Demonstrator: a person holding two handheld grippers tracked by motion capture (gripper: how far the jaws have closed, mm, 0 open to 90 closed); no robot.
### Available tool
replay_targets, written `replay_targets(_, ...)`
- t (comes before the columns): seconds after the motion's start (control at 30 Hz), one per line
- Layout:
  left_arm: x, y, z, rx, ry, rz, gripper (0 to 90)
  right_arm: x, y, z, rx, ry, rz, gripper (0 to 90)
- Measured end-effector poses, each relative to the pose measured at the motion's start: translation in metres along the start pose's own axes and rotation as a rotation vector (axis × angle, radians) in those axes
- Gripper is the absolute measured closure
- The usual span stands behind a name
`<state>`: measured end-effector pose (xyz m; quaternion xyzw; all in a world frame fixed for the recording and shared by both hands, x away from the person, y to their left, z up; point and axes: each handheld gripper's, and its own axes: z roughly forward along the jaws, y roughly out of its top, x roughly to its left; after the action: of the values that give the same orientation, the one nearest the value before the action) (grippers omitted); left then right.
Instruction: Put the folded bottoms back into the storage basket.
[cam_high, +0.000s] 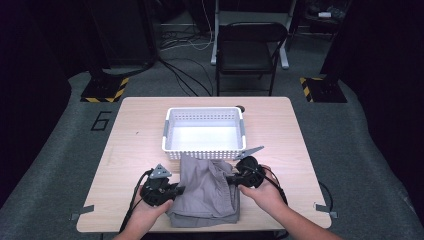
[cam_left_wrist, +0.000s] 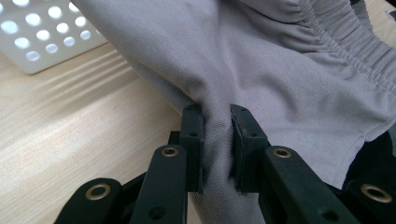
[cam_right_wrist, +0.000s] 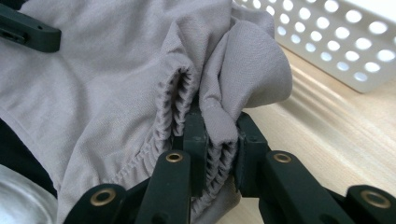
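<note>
Lift both grips together and evenly, so the grey shorts (cam_high: 207, 192) do not unfold. Your left gripper (cam_left_wrist: 216, 140) pinches plain soft cloth; your right gripper (cam_right_wrist: 216, 144) clamps the ribbed elastic waistband (cam_right_wrist: 175, 95). The shorts lie on the wooden table (cam_high: 130, 145), just before the perforated white plastic basket (cam_high: 204, 150).

White perforated basket (cam_high: 204, 150) on table (cam_high: 280, 130); chair (cam_high: 250, 47) beyond.

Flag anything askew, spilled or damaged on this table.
Nothing spilled or damaged. The grey garment lies rumpled, its far edge against the white basket, because the left claw and right claw each pinch a bunched fold.
</note>
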<state>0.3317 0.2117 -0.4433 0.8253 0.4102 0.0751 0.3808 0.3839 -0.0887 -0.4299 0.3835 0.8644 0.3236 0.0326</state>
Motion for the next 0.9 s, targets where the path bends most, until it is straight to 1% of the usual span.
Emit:
replay_targets(0.03,-0.001,0.001,-0.001,-0.009,0.008,0.000,76.9,0.000,0.001,-0.002,-0.005,0.006,-0.004,77.8)
replay_targets(0.07,0.000,0.002,-0.002,-0.003,0.000,0.004,76.9,0.000,0.001,-0.004,-0.005,0.005,-0.001,77.8)
replay_targets(0.1,-0.002,0.003,-0.003,-0.014,-0.003,-0.020,76.9,-0.001,0.002,-0.006,-0.003,0.011,-0.012,77.8)
replay_targets(0.13,-0.002,0.003,-0.004,-0.019,-0.001,-0.021,76.9,0.000,0.002,-0.008,-0.006,0.012,-0.007,77.8)
replay_targets(0.17,-0.003,0.004,-0.005,-0.009,-0.011,-0.024,76.9,0.000,0.003,-0.010,-0.001,0.020,-0.008,77.8)
replay_targets(0.2,-0.002,0.006,-0.007,-0.004,-0.015,-0.011,76.9,0.001,0.005,-0.012,-0.001,0.022,0.001,77.8)
replay_targets(0.23,-0.003,0.007,-0.008,-0.009,-0.010,-0.008,76.9,0.002,0.006,-0.014,0.000,0.028,0.005,77.8)
replay_targets(0.27,-0.004,0.008,-0.010,-0.008,-0.013,-0.009,76.9,0.003,0.007,-0.017,0.005,0.030,0.006,77.9)
replay_targets(0.3,-0.006,0.009,-0.011,-0.010,-0.015,-0.016,76.9,0.004,0.008,-0.019,0.002,0.028,-0.003,77.8)
replay_targets(0.37,-0.007,0.014,-0.016,-0.014,-0.012,0.001,76.9,0.005,0.011,-0.023,0.007,0.028,-0.002,77.9)
replay_targets(0.4,-0.010,0.016,-0.018,-0.022,-0.009,-0.009,76.9,0.005,0.013,-0.026,0.008,0.034,-0.005,77.8)
replay_targets(0.43,-0.010,0.018,-0.022,-0.017,-0.016,-0.001,76.9,0.006,0.014,-0.029,0.008,0.034,-0.002,77.8)
replay_targets(0.5,-0.010,0.024,-0.027,-0.026,-0.007,0.014,76.9,0.008,0.017,-0.034,0.012,0.039,0.015,77.9)
replay_targets(0.53,-0.010,0.026,-0.030,-0.026,-0.008,0.020,76.9,0.008,0.019,-0.036,-0.002,0.036,0.002,77.9)
replay_targets(0.6,-0.011,0.030,-0.034,-0.028,-0.006,0.021,76.9,0.009,0.023,-0.042,0.003,0.037,0.020,77.9)
replay_targets(0.63,-0.011,0.032,-0.035,-0.027,-0.008,0.024,76.9,0.009,0.024,-0.044,0.002,0.037,0.022,77.8)
replay_targets(0.67,-0.011,0.035,-0.037,-0.028,-0.006,0.033,76.9,0.008,0.026,-0.046,-0.008,0.036,0.011,77.9)
replay_targets(0.7,-0.012,0.036,-0.038,-0.037,0.001,0.029,76.9,0.008,0.029,-0.048,-0.008,0.036,0.010,77.9)
replay_targets(0.73,-0.011,0.038,-0.040,-0.036,0.002,0.035,76.9,0.008,0.031,-0.050,-0.009,0.035,0.018,77.9)
replay_targets(0.77,-0.012,0.040,-0.041,-0.040,0.003,0.037,76.9,0.008,0.033,-0.052,-0.013,0.035,0.009,77.9)
replay_targets(0.8,-0.011,0.042,-0.043,-0.044,0.006,0.043,76.9,0.008,0.035,-0.054,-0.011,0.038,0.028,77.9)
replay_targets(0.83,-0.011,0.044,-0.044,-0.045,0.007,0.043,76.9,0.007,0.037,-0.056,-0.017,0.035,0.010,77.9)
replay_targets(0.87,-0.010,0.046,-0.045,-0.042,0.002,0.045,76.9,0.007,0.039,-0.058,-0.019,0.033,0.009,77.9)
replay_targets(0.9,-0.010,0.047,-0.046,-0.046,0.006,0.041,76.9,0.008,0.042,-0.059,-0.024,0.030,0.013,77.9)
